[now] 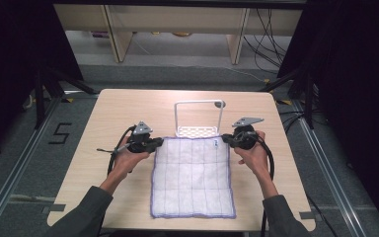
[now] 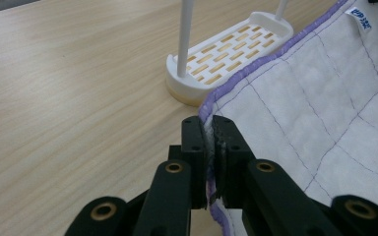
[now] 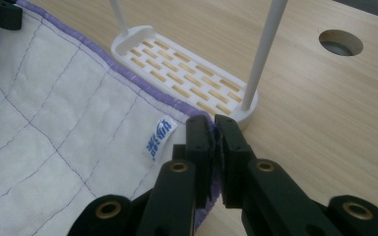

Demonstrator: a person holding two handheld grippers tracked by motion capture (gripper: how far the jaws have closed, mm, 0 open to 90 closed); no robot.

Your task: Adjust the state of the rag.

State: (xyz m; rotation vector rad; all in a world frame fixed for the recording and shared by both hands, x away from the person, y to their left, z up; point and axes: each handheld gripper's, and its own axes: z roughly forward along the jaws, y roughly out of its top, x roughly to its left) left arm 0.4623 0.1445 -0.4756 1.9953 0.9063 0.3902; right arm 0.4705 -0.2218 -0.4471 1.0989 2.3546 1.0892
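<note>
The white quilted cloth [image 1: 192,177] lies flat at centre frame on the desk [image 1: 123,106]. The left claw [image 1: 159,142] and right claw [image 1: 225,138] pinch its 2 upper corners, below the white rack [image 1: 199,130].

Quilted cloth [image 1: 192,177], matt wood table [image 1: 118,106]

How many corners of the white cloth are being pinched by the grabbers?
2. The left gripper pinches the cloth's far left corner, and the right gripper pinches its far right corner, both beside the white rack. The two near corners lie free on the table.
</note>
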